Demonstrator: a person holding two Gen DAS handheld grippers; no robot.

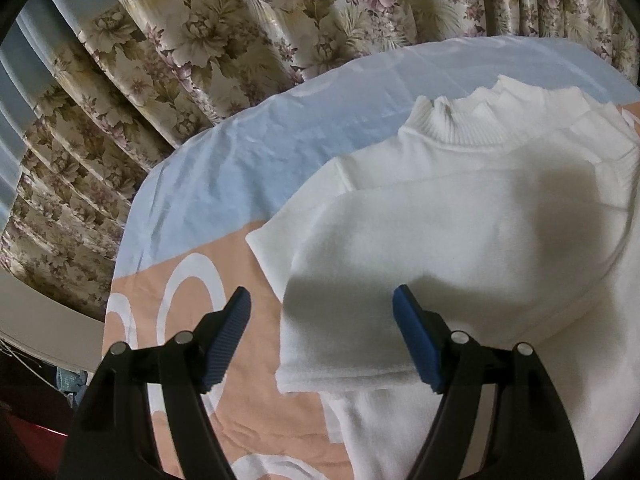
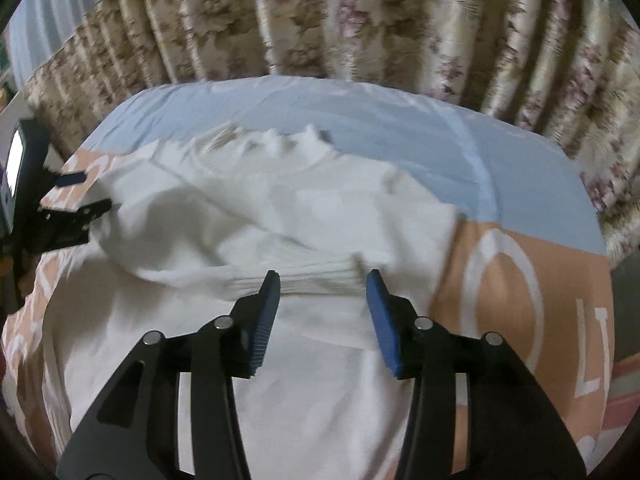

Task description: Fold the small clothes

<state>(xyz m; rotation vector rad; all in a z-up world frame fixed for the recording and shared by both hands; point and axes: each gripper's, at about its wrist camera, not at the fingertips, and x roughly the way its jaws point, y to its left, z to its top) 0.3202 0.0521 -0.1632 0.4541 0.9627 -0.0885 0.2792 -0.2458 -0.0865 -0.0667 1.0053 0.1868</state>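
A white knit sweater [image 1: 480,220] with a ribbed high collar [image 1: 480,120] lies flat on the blue and peach bed cover [image 1: 240,168]. One sleeve is folded over its body, and that sleeve's end [image 1: 340,372] lies under my left gripper [image 1: 321,294], which is open and holds nothing. In the right wrist view the sweater [image 2: 300,208] is blurred. A ribbed cuff [image 2: 316,276] lies across its middle. My right gripper [image 2: 323,276] hangs just over that cuff, open, its pads clear of the cloth. The left gripper [image 2: 90,192] shows at the sweater's left edge.
Floral curtains [image 1: 200,40] hang close behind the far edge of the bed [image 2: 360,20]. Peach cover with white rings and letters [image 2: 504,280] stretches to the right of the sweater. A pale ledge [image 1: 40,320] runs beside the bed at the left.
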